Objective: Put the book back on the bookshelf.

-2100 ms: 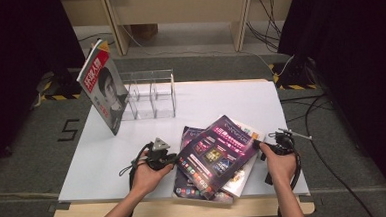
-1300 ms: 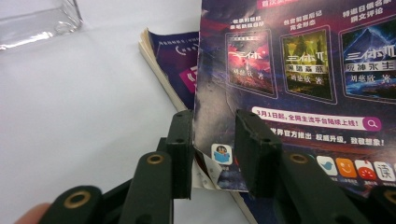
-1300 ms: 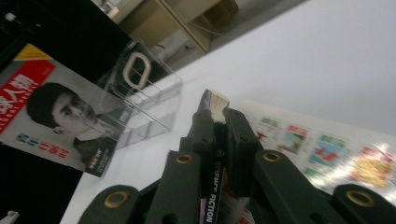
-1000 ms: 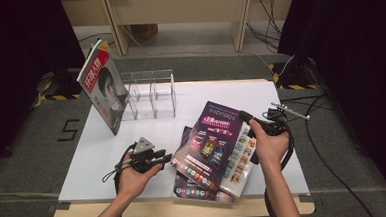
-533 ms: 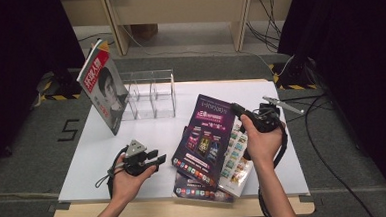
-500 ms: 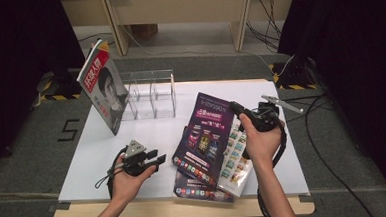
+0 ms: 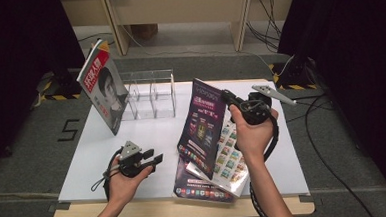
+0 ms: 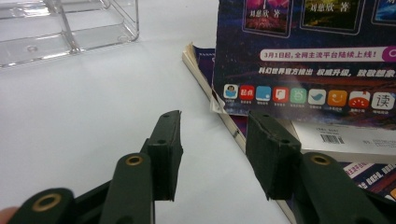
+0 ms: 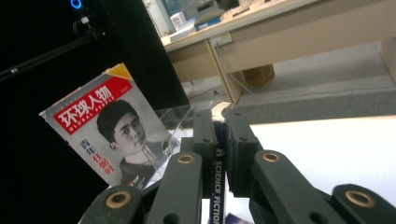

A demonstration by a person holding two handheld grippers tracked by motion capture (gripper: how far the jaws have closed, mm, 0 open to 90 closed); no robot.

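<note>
Your right gripper (image 9: 219, 140): jaws pinch the dark magazine's spine (image 9: 219, 179).
Red-banner magazine (image 9: 109, 137): left of your jaws, leaning on the clear rack (image 9: 180, 116).

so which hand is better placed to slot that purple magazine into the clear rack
Right. The right gripper already pinches the purple magazine by its spine, tilted up off the stack toward the clear rack. The left gripper sits near the table, jaws open, holding nothing.

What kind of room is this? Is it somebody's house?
Probably not a house; it looks like a lab or test room. A white table stands between black curtains, with loose cables on the floor and wooden desks behind.
</note>
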